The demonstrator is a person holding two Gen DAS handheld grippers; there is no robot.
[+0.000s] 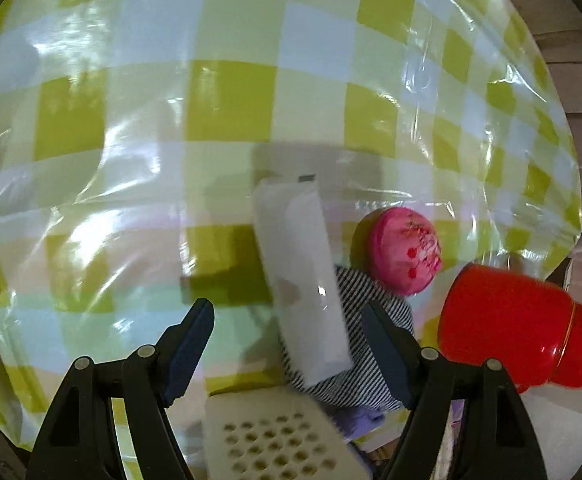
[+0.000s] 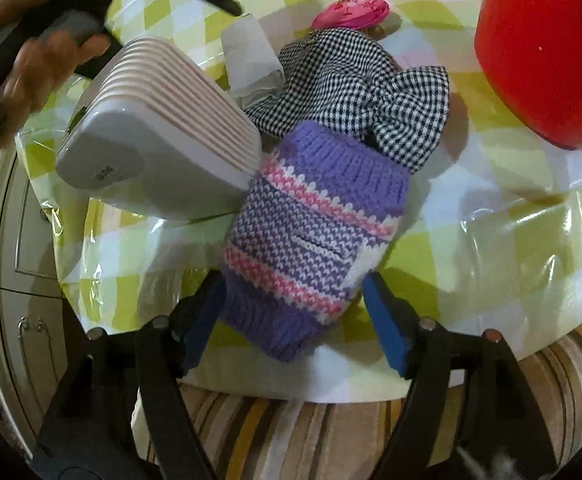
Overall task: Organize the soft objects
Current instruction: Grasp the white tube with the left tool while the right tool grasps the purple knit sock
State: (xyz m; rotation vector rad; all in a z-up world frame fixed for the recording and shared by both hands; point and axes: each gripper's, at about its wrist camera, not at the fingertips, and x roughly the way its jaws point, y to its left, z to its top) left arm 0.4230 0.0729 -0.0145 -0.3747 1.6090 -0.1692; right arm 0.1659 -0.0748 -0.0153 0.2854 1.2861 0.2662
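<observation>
green-checked table (image 2: 491,208), purple knit piece (image 2: 311,248), checked cloth (image 2: 351,68), pink ball (image 2: 351,12), red jug (image 2: 543,48), white box (image 2: 163,140)

You get bright, even light from above in both views. Glare streaks the clear plastic cover (image 1: 139,40) over the tablecloth. Fisheye bending curves the checks at the dark edges, and the hand (image 2: 31,64) smears with motion blur.

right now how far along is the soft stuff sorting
Nothing looks sorted yet. The purple knit piece and checked cloth lie heaped beside the ribbed white box. In hand: the right claw stands open around the knit, not gripping; the left claw is open and empty. Everything remains.
</observation>
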